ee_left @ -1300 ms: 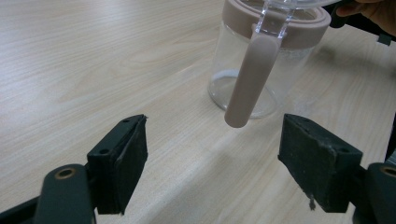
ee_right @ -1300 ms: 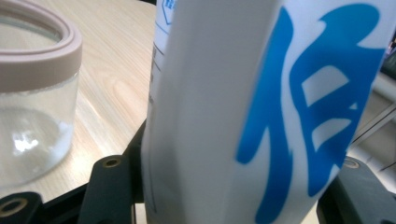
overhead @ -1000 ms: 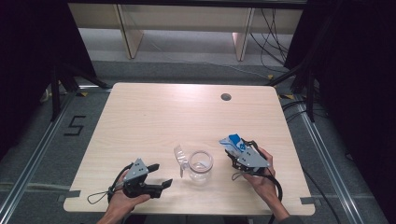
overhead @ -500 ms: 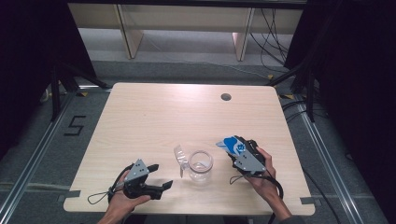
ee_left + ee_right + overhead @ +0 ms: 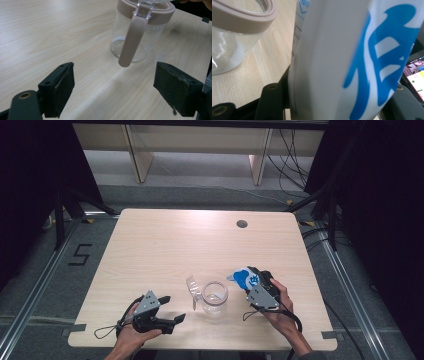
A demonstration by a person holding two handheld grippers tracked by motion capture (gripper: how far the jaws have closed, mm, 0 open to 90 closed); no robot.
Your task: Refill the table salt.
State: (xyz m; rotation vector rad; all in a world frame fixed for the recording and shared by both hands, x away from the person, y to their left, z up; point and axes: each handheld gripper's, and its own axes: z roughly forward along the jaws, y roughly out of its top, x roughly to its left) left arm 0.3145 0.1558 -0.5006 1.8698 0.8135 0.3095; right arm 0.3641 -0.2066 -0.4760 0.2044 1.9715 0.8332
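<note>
A: What is biggest here?

B: The pale wooden bench [image 5: 165, 245], with a small round hole [image 5: 242, 224] near its far edge.

A: And on it?

B: A clear glass jar [image 5: 215, 298] stands upright near the front edge, between the two hands. It has a dusty-pink rim, and a pink handle [image 5: 131, 41] hangs down its side in the left gripper view. A clear lid flap [image 5: 193, 287] stands tilted at the jar's left side.

A: The right tool?

B: The right tool [image 5: 251, 279] is clenched on a white pouch with blue print [image 5: 244, 277]. The pouch is held just to the right of the jar, off the bench, its top leaning towards the jar's mouth. In the right gripper view the pouch rises between the black jaws, with the jar's rim at the upper left.

A: And the left tool?

B: The left tool [image 5: 172, 309] rests low at the front left, near the jar but apart from it. It is released, its jaws spread wide with bare bench between them, pointing at the handle.
</note>
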